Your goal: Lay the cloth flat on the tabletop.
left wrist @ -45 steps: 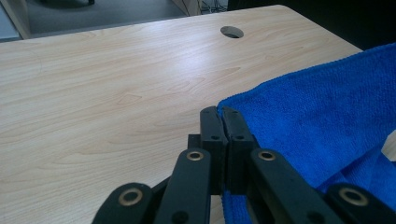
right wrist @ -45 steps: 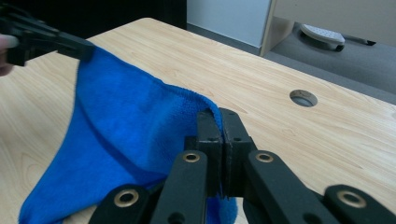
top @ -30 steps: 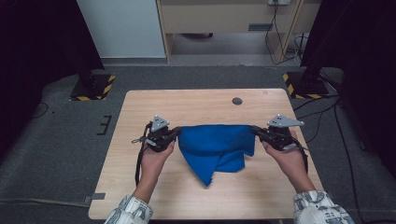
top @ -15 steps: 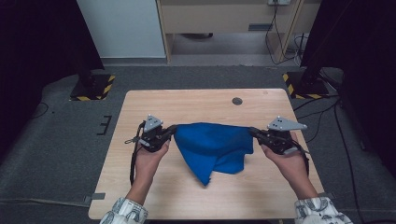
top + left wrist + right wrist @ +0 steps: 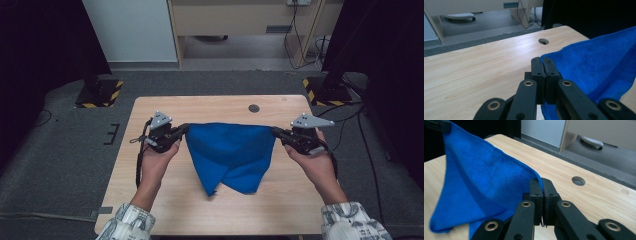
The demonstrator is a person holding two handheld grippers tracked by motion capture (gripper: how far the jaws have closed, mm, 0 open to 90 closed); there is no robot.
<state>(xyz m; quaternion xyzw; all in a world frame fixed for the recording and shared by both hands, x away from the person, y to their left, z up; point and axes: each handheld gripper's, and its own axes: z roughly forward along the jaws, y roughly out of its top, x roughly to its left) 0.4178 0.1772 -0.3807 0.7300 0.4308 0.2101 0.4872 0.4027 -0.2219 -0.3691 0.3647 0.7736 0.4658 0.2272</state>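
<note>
I have the blue cloth (image 5: pixel 230 155) stretched over the middle of the table (image 5: pixel 150 200). Left gripper (image 5: pixel 184 131) is clamped tight on its left top corner, right gripper (image 5: pixel 276 132) on its right top corner. Top edge is taut; the lower folds hang to a point. Bare wood lies around the cloth; the cable hole (image 5: pixel 254 108) sits beyond it.
</note>
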